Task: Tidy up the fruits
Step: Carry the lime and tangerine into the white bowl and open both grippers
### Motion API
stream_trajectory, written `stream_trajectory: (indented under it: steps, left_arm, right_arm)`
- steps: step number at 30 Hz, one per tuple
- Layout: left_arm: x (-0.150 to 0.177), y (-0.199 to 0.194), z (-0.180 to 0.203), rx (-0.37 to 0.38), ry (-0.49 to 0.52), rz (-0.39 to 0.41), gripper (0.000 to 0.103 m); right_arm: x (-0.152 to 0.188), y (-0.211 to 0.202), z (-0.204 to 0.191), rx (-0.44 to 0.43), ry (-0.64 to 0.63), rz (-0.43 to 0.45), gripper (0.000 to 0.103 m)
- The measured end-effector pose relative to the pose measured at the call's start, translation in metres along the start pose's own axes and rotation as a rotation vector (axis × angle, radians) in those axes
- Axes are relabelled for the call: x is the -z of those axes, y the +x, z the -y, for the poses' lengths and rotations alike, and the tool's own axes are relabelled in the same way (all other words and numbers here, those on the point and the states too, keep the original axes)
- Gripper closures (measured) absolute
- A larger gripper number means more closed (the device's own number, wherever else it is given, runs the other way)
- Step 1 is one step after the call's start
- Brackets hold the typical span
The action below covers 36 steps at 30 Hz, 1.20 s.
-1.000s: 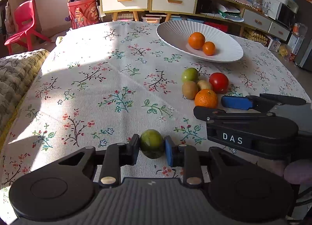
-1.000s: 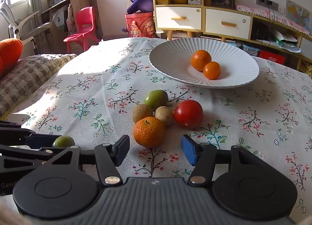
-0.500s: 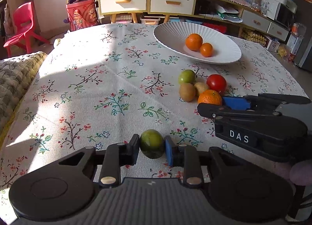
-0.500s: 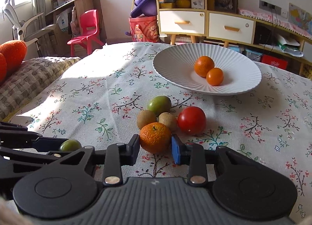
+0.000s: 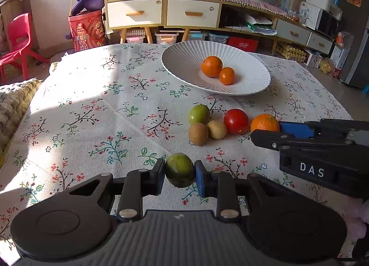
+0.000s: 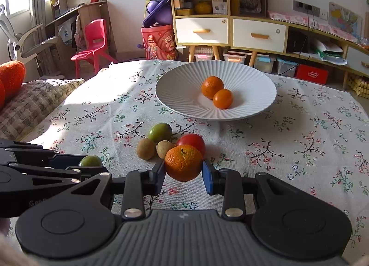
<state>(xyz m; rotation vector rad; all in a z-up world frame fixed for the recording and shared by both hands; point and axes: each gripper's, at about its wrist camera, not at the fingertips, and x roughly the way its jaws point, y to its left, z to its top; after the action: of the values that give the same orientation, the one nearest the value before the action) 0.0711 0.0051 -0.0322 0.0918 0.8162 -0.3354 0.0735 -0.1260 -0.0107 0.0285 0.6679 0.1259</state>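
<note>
My left gripper (image 5: 180, 171) is shut on a dark green fruit (image 5: 180, 170), held above the floral tablecloth; this fruit also shows in the right wrist view (image 6: 90, 161). My right gripper (image 6: 183, 169) is shut on an orange (image 6: 183, 163), lifted off the cloth; the orange shows in the left wrist view (image 5: 264, 123). A white ribbed bowl (image 6: 253, 81) farther back holds two oranges (image 6: 212, 87). On the cloth lie a light green fruit (image 6: 159, 131), a red tomato (image 6: 191, 142), a kiwi (image 6: 146, 148) and a small tan fruit (image 6: 165, 148).
The table's left edge meets a woven cushion (image 6: 32, 102). Behind the table stand a cabinet with drawers (image 6: 228, 32), a red toy bin (image 6: 159, 41) and a red child's chair (image 6: 92, 42). The right gripper's body (image 5: 318, 153) sits right of the left gripper.
My right gripper moved forward and closed on the orange, then lifted it off the cloth. My left gripper kept its hold on the green fruit and rose with it.
</note>
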Motion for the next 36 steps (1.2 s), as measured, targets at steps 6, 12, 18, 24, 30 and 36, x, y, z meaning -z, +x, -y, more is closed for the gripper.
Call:
stream_trajectory:
  steps: [6, 12, 18, 24, 30, 36]
  left_arm:
    - [-0.013, 0.006, 0.010, 0.015, -0.003, 0.027, 0.092]
    - [-0.026, 0.012, 0.017, 0.034, -0.010, 0.049, 0.092]
    - [-0.043, 0.021, 0.019, 0.048, -0.038, 0.077, 0.092]
    - [-0.064, 0.038, 0.022, 0.070, -0.052, 0.113, 0.092]
    - [-0.080, 0.058, 0.030, 0.079, -0.031, 0.125, 0.092]
    - [-0.093, 0.078, 0.030, 0.075, -0.028, 0.117, 0.092]
  right_arm:
    - [-0.005, -0.003, 0.019, 0.027, 0.033, 0.014, 0.072]
    - [-0.011, -0.007, 0.031, 0.042, 0.055, 0.029, 0.072]
    - [-0.021, -0.008, 0.039, 0.037, 0.068, 0.046, 0.072]
    - [-0.035, -0.001, 0.044, 0.037, 0.049, 0.061, 0.072]
    - [-0.047, 0.014, 0.054, 0.033, 0.060, 0.072, 0.072]
    - [-0.058, 0.034, 0.064, 0.036, 0.062, 0.062, 0.072]
